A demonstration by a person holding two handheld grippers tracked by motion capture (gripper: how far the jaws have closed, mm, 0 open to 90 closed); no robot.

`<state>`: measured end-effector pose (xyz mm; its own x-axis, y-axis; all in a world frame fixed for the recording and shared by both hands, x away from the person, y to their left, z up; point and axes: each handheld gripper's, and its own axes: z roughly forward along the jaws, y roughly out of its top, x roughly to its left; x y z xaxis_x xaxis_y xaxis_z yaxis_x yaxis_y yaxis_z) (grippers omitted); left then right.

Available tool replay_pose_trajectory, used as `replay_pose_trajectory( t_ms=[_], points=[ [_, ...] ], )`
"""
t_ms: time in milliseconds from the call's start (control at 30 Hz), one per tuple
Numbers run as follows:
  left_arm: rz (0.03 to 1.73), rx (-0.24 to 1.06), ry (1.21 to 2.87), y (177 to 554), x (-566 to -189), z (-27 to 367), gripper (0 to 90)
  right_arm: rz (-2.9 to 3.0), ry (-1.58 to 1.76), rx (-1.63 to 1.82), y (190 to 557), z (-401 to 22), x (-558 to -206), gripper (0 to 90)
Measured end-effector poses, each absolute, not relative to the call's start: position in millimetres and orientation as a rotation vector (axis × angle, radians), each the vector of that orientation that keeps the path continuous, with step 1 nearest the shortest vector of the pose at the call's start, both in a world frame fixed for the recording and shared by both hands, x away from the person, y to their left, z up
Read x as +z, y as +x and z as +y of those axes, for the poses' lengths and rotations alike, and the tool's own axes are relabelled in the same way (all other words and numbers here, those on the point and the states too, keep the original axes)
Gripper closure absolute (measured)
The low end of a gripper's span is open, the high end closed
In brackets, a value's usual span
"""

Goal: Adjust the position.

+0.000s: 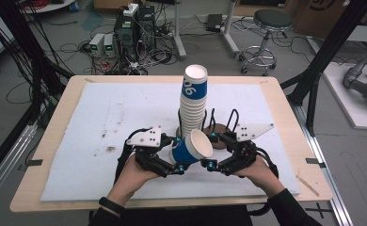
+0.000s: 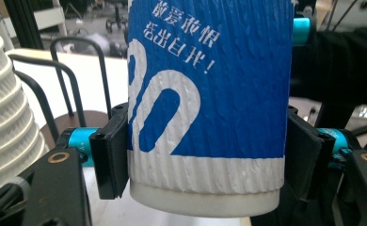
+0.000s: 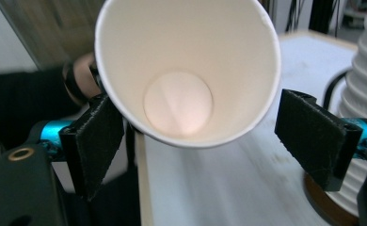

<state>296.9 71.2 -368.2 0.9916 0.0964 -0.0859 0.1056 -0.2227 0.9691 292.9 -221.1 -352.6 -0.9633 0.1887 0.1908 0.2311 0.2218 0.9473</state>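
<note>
A blue-and-white paper cup (image 1: 191,148) lies tilted on its side above the white mat (image 1: 115,113), with its mouth toward the right. My left gripper (image 1: 178,155) is shut on it; in the left gripper view its two pads press the ribbed cup (image 2: 205,94) near the base. My right gripper (image 1: 211,150) stands open at the cup's mouth. In the right gripper view I look into the white inside of the cup (image 3: 186,70), and the right pad (image 3: 313,136) stands well apart from the rim. A tall stack of cups (image 1: 194,103) rises just behind.
The stack stands on a round brown base (image 1: 219,128) with black wire loops. The mat covers a wooden table (image 1: 285,108). Beyond the far edge are floor electronics (image 1: 130,33) with cables and a stool (image 1: 266,28). Black frame posts (image 1: 323,56) flank the table.
</note>
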Motion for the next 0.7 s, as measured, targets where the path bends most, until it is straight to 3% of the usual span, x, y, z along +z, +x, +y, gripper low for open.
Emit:
replay_pose_trajectory(
  t_ms=[233,467,700],
  points=[
    [0.146,-0.023,1.819,294.9,-371.1,63.1,29.0,-2.381,-0.374,-1.955,290.1,-216.9,-352.4,22.4],
    [0.146,0.057,2.021,291.4,-365.4,54.7,19.3,-2.537,-0.335,-1.840,290.6,-217.7,-349.9,24.1],
    [0.127,0.087,2.097,289.0,-369.7,44.9,19.2,-2.685,-0.271,-1.733,288.9,-215.2,-344.7,24.2]
  ],
)
